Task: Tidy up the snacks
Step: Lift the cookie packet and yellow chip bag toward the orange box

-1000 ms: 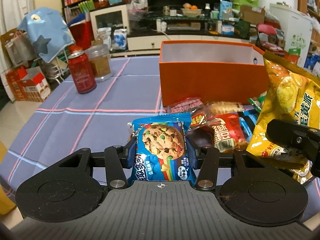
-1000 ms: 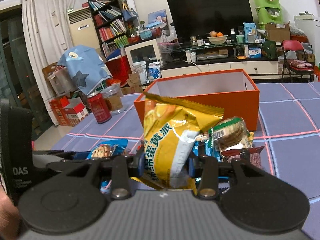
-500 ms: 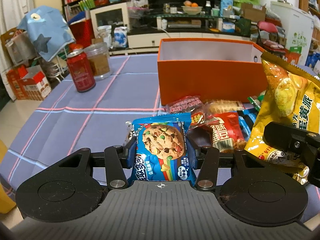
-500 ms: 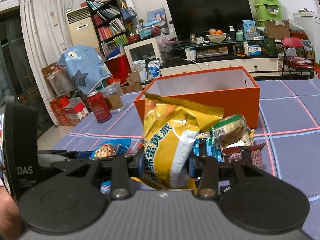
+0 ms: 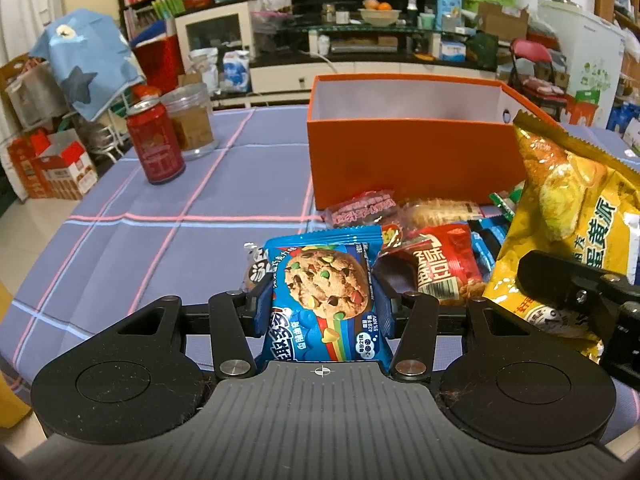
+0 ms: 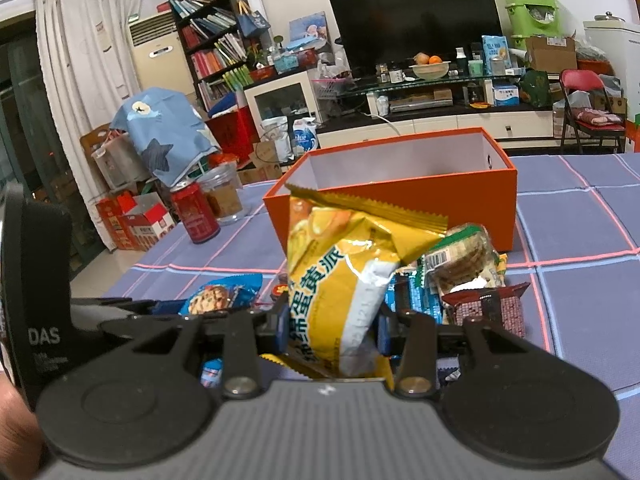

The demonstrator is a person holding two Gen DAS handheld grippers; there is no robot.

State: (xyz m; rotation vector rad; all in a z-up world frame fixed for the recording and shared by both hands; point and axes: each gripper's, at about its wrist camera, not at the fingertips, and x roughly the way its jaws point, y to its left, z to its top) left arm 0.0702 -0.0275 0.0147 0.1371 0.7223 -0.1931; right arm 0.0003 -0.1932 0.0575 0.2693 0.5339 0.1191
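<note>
A checked purple tabletop (image 5: 168, 184) carries an open orange box (image 5: 404, 156) with a heap of snacks (image 5: 436, 240) just in front of it. The right tongs (image 6: 332, 330) pinch an upright yellow bag (image 6: 344, 280); the left tongs (image 5: 322, 300) clamp a blue cookie packet (image 5: 326, 300) beside the heap.

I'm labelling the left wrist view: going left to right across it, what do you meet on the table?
Red can → clear jar → blue cookie packet held in the left hand-held gripper → red snack packet → yellow snack bag. The orange box stands farther back.
</note>
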